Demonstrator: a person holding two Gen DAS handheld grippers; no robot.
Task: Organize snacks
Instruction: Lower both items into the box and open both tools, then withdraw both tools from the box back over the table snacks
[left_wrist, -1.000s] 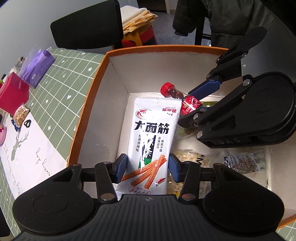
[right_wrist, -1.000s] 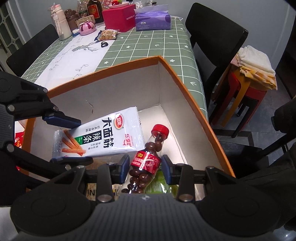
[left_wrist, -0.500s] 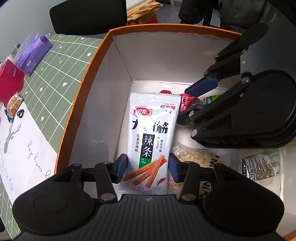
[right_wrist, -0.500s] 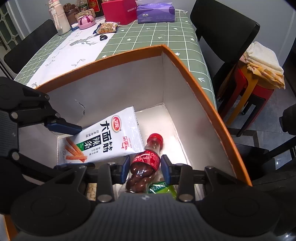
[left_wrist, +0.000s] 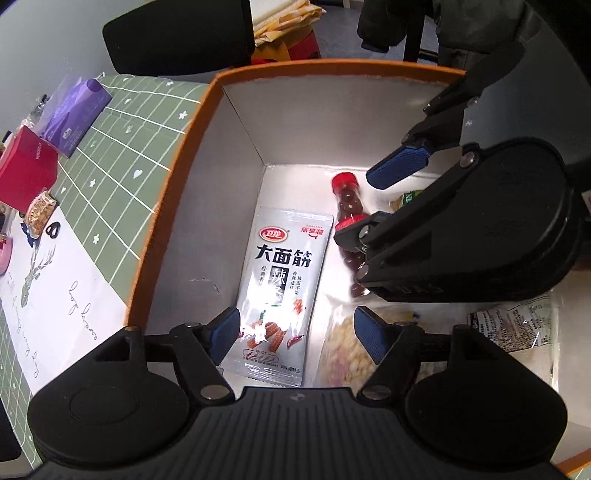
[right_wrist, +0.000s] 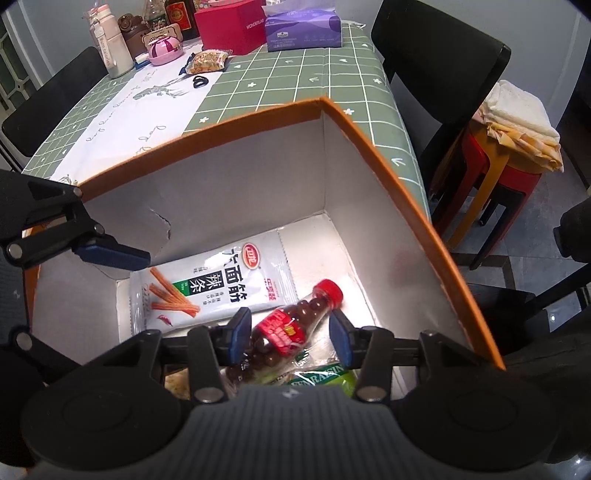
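An orange-rimmed white box stands on the table. A silver spicy-strip packet lies flat on its floor. Beside it lies a red-capped bottle of brown candies. My left gripper is open above the packet's lower end, its fingers apart from it. My right gripper is open over the bottle, fingers on either side without touching. It also shows in the left wrist view.
The box also holds a bag of pale nuts, a clear printed bag and a green raisin pack. On the green grid tablecloth are a red box, purple tissues, a small snack pack. Black chairs surround the table.
Both grippers have opened. The packet dropped from the left gripper and the bottle from the right; both now lie on the box floor. Both grippers rose slightly.
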